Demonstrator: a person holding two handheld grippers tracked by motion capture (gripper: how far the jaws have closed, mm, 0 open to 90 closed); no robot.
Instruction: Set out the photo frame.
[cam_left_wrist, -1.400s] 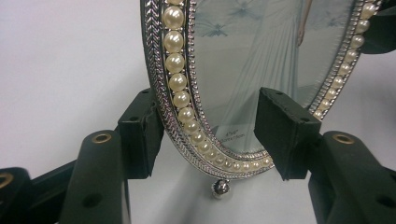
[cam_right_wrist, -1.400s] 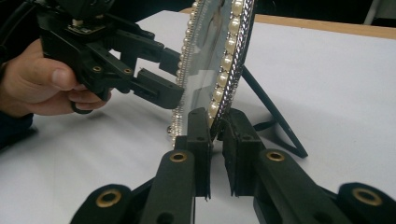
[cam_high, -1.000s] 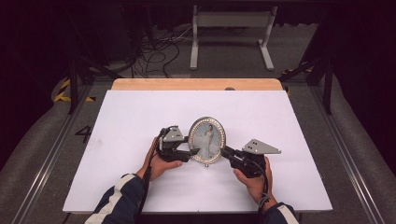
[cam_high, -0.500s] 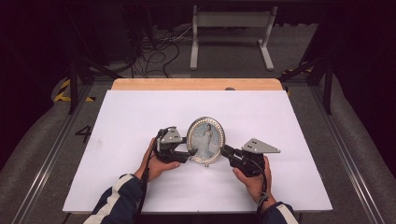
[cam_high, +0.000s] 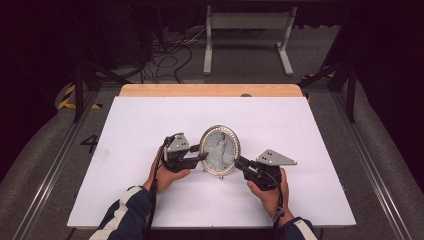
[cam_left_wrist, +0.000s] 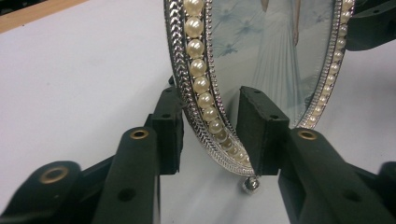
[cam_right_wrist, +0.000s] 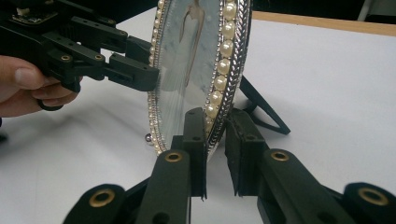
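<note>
black rubbery pads of your right gripper are clamped on the lower right rim of the frame, one pad on the glass face, one behind. keep that grip steady and level, since the rim is narrow and beaded and could twist out. your left gripper straddles the lower left rim; its jaws have just been closing, and the pads sit close on either side, though i cannot tell if both press yet. finish that squeeze slowly, square to the rim, not on the pearls. the frame stands upright near the middle of the white table, between your hands. it is oval, silvery chevron-patterned metal ringed with smooth pearls, over glossy glass, on small ball feet, with a black strut behind.
</note>
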